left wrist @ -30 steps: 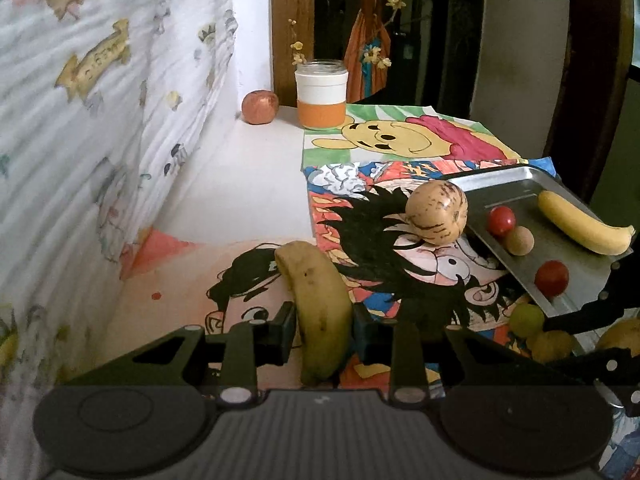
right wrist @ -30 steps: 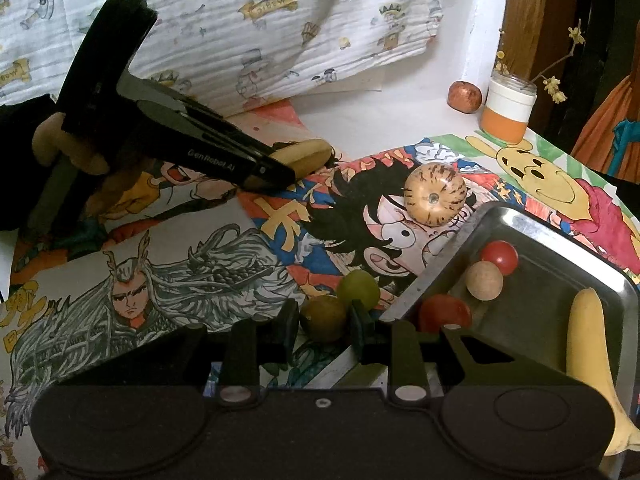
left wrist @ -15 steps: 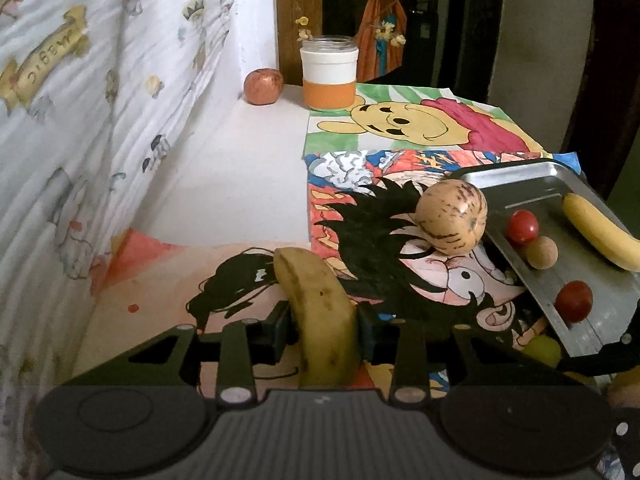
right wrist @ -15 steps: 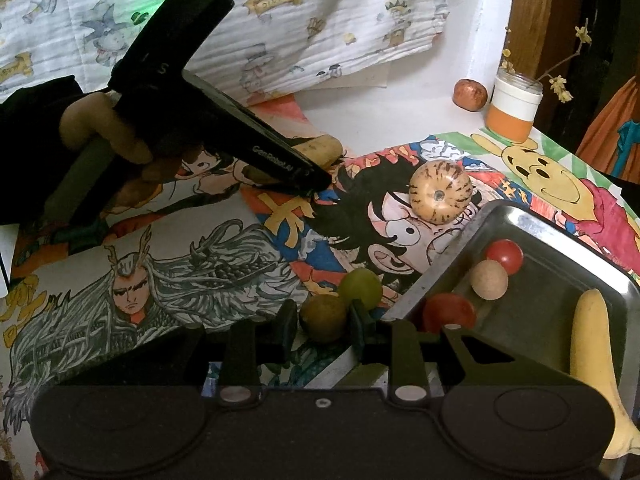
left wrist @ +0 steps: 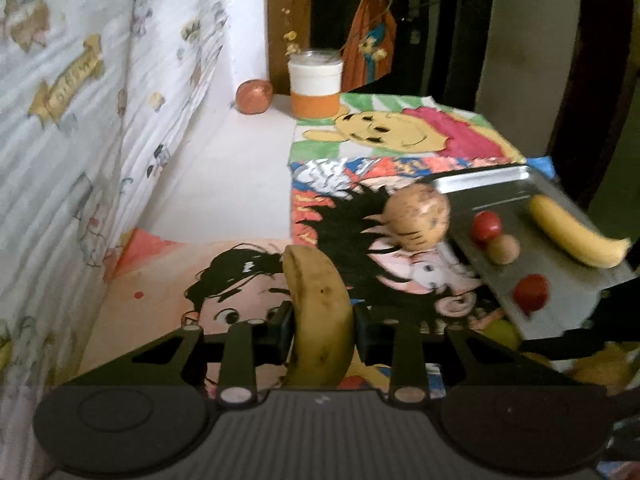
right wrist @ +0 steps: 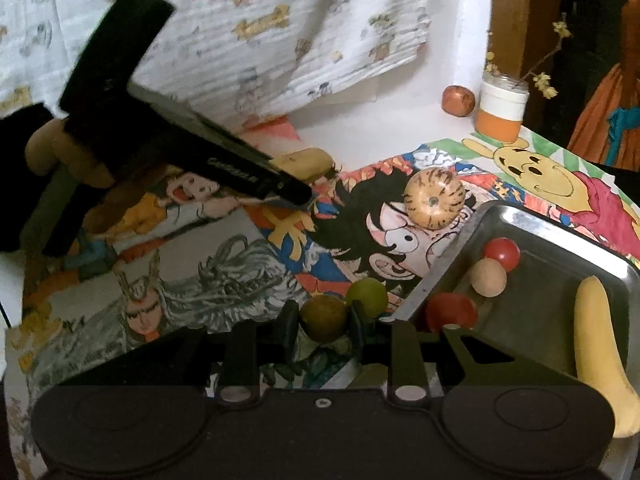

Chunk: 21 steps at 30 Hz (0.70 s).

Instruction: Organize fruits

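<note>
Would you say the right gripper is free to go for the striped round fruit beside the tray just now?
Probably not: the right gripper is shut on a greenish-brown fruit. The striped round fruit itself lies unobstructed by the tray.

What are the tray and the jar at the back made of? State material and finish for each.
Tray: looks like metal, probably stainless steel, with a bright, semi-polished finish; its raised rim glints and the floor mirrors the fruit dimly.

Jar: less certain. The clear rim at the top suggests glass or clear plastic; the white and orange bands look matte, either paint, a wrap or contents showing through.
</note>
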Tool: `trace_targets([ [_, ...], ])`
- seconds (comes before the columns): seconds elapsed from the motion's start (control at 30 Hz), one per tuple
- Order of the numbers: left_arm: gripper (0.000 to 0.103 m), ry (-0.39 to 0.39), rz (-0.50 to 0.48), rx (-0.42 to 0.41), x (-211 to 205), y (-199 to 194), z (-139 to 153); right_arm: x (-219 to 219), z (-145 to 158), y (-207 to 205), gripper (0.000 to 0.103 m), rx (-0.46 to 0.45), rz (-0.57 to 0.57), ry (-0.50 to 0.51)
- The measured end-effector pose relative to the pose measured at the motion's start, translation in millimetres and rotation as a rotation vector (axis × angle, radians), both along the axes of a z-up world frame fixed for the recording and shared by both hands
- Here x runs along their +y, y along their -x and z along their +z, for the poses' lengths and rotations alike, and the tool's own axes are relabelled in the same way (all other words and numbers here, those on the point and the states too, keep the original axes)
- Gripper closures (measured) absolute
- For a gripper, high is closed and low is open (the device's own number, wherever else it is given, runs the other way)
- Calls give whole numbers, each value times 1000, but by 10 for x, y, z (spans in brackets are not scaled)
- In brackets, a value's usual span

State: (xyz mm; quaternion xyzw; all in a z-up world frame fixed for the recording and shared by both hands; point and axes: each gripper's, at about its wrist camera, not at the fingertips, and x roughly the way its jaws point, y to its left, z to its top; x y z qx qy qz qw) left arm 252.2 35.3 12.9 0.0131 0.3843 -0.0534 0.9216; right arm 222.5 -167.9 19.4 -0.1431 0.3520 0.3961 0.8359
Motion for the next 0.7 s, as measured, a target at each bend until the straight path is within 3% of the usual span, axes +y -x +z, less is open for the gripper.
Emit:
trace_targets([
  [0.33, 69, 91, -95, -73, -417, 65, 293, -380, 205, -32, 74, -50, -118, -72],
  [0.7, 69, 150, -169, -85, -984, -196, 291, -1021, 333, -202, 74, -129, -301, -101],
])
